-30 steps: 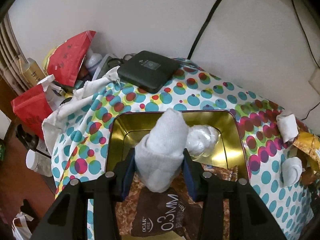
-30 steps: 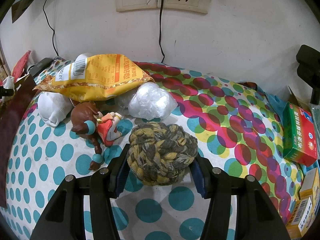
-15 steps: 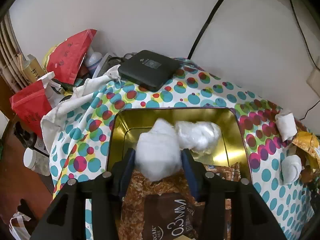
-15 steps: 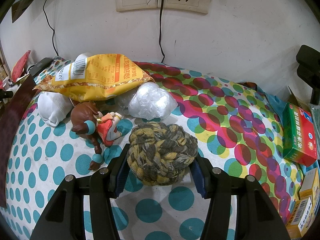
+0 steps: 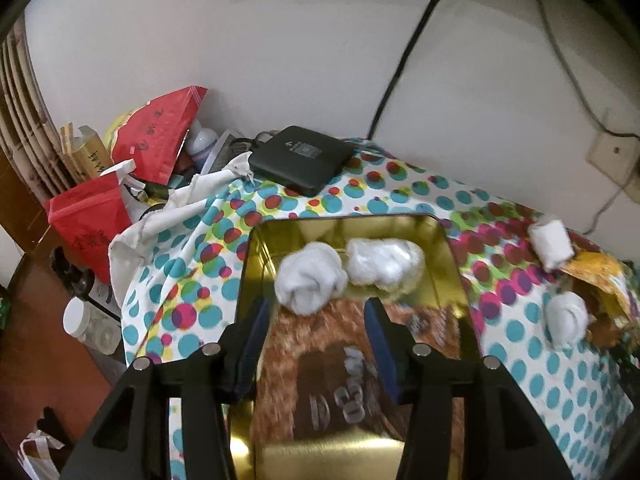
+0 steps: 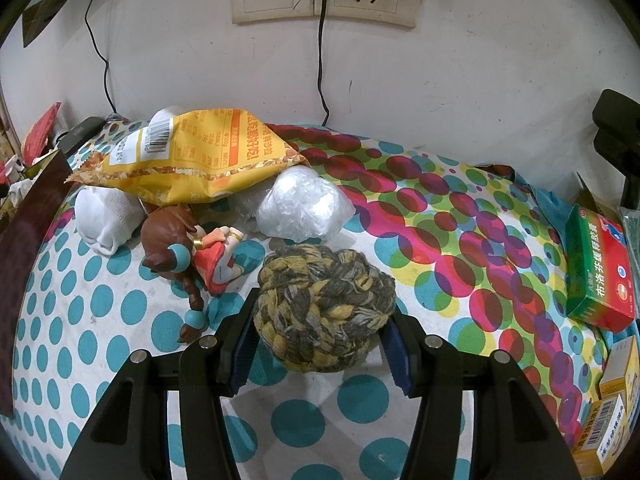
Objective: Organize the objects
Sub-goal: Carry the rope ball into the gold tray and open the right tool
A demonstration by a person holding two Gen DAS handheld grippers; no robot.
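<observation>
Left view: the gold tin (image 5: 460, 280) sits open on the polka-dot surface (image 5: 192, 264). Inside it I see a rolled white sock (image 5: 310, 278) at the far end, touching a crumpled clear plastic bundle (image 5: 386, 262) to its right. A brown printed packet (image 5: 352, 376) fills the near part of the tin; its lettering is blurred.

The sock is a soft white knot, folded in on itself, lying loose against the packet's far edge. Two more white rolls (image 5: 552, 242) lie outside the tin on the right, by a yellow bag's corner.

Compared with a second ago: the sock was clamped upright between the left gripper (image 5: 318, 328) pads; now it lies in the tin, free of them. The left jaws have just been opening and stand about half spread with nothing between them. The view has pulled back and up a little.

Right view: unchanged. The right gripper (image 6: 320, 336) has its jaws closed on the braided yellow-and-grey rope ball (image 6: 326, 312), pads pressing both sides, ball resting on the surface. Behind it lie a brown-haired figurine (image 6: 188, 248), a plastic bundle, a white sock roll and a yellow snack bag (image 6: 192, 160). A green-and-red medicine box (image 6: 600, 268) is at right.
</observation>
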